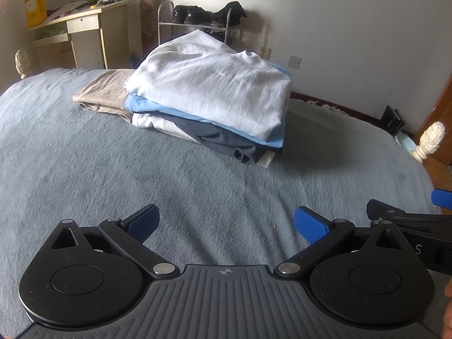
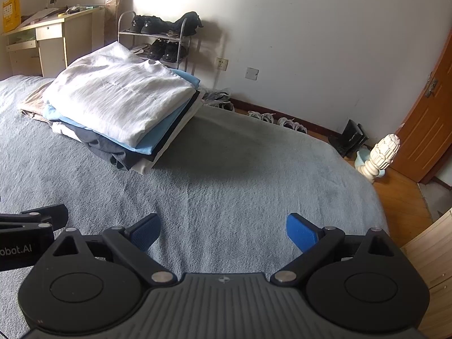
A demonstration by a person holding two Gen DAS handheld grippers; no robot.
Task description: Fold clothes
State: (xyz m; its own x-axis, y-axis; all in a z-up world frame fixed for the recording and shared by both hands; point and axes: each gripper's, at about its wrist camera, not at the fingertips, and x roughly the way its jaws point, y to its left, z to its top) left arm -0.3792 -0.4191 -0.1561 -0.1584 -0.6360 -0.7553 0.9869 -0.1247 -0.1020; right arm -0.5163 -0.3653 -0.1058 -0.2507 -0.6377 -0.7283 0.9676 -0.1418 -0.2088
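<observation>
Your left gripper point(image 1: 226, 223) spread wide, empty, over grey bedspread point(image 1: 84, 169), your right gripper point(image 2: 223, 227) spread too, holding nothing, side by side, folded clothes stack point(image 1: 214, 90) ahead on bed, white shirt point(image 2: 118, 99) on top, shoe rack point(image 2: 158, 39) behind by wall.

Few words to read: only the lettering on my own tools.

From my right wrist view I read "obot.AI" in pale letters on the black body of my left gripper point(image 2: 25, 243), the start of the word cut off by the picture's edge. From my left wrist view a lone pale "S" stands on the black body of my right gripper point(image 1: 418, 250), the rest out of sight. The yellow poster point(image 1: 35, 7) leaning by the counter point(image 1: 84, 24) carries print and a grid, too small for me to make out.
</observation>
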